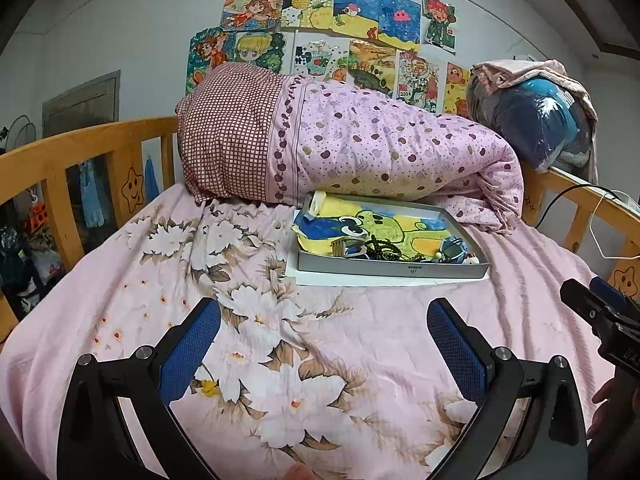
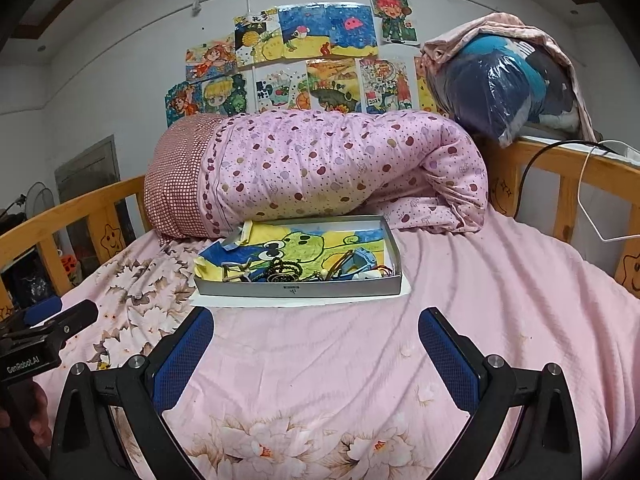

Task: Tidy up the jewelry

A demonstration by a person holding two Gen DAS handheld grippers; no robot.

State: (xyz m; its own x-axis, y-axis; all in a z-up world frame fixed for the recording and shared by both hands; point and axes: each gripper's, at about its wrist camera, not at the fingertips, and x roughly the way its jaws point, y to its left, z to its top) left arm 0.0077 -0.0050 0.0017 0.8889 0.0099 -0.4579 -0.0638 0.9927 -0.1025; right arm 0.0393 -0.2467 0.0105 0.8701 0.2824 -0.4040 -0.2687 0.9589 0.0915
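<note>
A shallow grey box (image 1: 394, 270) (image 2: 298, 288) rests on a white sheet of paper on the pink bed. A frog drawing lines its bottom. Along its near wall lies a tangle of jewelry: dark beaded strands (image 1: 384, 250) (image 2: 282, 270), a blue piece (image 1: 454, 248) (image 2: 362, 260) and small light bits at the right end. My left gripper (image 1: 324, 338) hangs open above the flowered sheet, short of the box and to its left. My right gripper (image 2: 316, 340) is open too, just in front of the box, nothing between its fingers.
A rolled pink dotted quilt (image 1: 360, 148) (image 2: 320, 168) lies right behind the box. Wooden rails (image 1: 80, 168) (image 2: 580, 172) fence both sides of the bed. A plastic-wrapped bundle (image 2: 504, 88) sits on the right rail, with cables (image 2: 532, 168) beside it.
</note>
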